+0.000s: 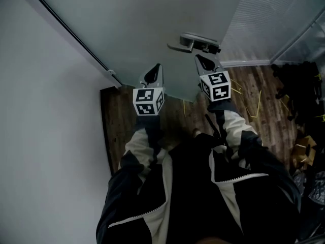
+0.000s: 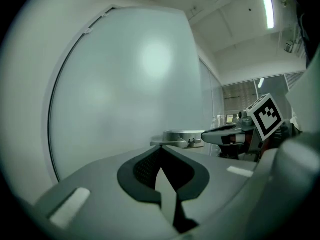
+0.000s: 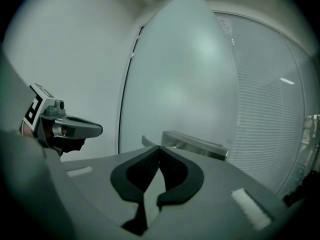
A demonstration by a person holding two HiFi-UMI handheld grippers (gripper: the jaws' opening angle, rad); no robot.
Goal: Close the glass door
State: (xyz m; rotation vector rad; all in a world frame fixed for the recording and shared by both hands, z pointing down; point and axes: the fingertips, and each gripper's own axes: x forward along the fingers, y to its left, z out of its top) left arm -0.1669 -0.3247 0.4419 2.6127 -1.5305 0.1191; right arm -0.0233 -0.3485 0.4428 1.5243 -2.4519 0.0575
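The frosted glass door fills the top of the head view, and its metal lever handle sticks out near its right edge. My right gripper is shut and empty, with its tip just below the handle. My left gripper is also shut and empty, a little to the left and close to the glass. In the left gripper view the closed left gripper points at the door, with the handle just beyond it. In the right gripper view the shut right gripper sits just short of the handle.
A white wall stands at the left, meeting the door along a dark frame strip. Ribbed glass panels close off the right. Dark clutter and cardboard lie on the wooden floor at the right.
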